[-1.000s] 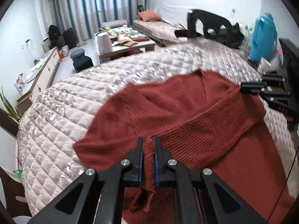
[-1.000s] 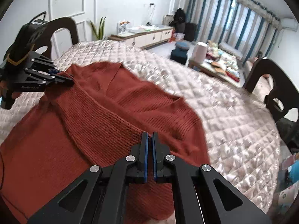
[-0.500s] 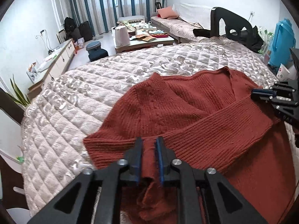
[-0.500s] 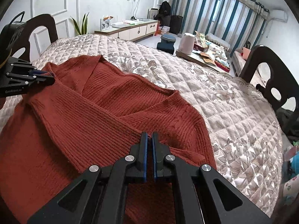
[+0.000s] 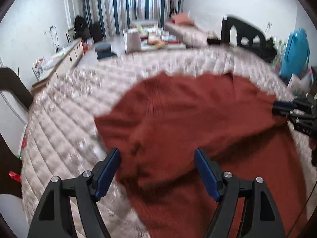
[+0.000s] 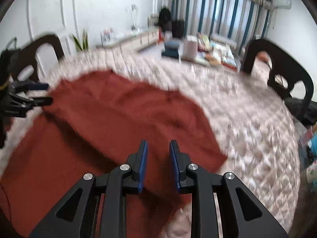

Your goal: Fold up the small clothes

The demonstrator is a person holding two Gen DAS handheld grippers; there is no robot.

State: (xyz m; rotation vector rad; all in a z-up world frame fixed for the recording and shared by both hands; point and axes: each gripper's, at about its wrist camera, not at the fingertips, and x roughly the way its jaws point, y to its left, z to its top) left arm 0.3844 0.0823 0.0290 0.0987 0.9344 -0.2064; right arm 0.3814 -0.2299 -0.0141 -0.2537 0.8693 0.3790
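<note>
Rust-red ribbed knit sweater (image 5: pixel 190 123) lies spread on the quilted, pale pink satin table cover (image 5: pixel 65 130), with one part folded across its body so a thick edge runs diagonally over it. It reaches the cover's near edge in both views, and its far edge stops short of the far rim. Both pictures are blurred.

The left gripper (image 5: pixel 157 169) hangs over the sweater's left end with its blue-padded fingers (image 5: pixel 108 170) spread wide, nothing between them. The right gripper (image 6: pixel 158 163) hovers over the sweater's right end, its fingers parted with a clear gap and empty.

The left wrist view alone shows a blue plastic jug (image 5: pixel 296 53) beyond the table's right edge. The right wrist view alone shows a green potted plant (image 6: pixel 80 40) by the white wall. Each view catches the other gripper at the sweater's opposite end.
</note>
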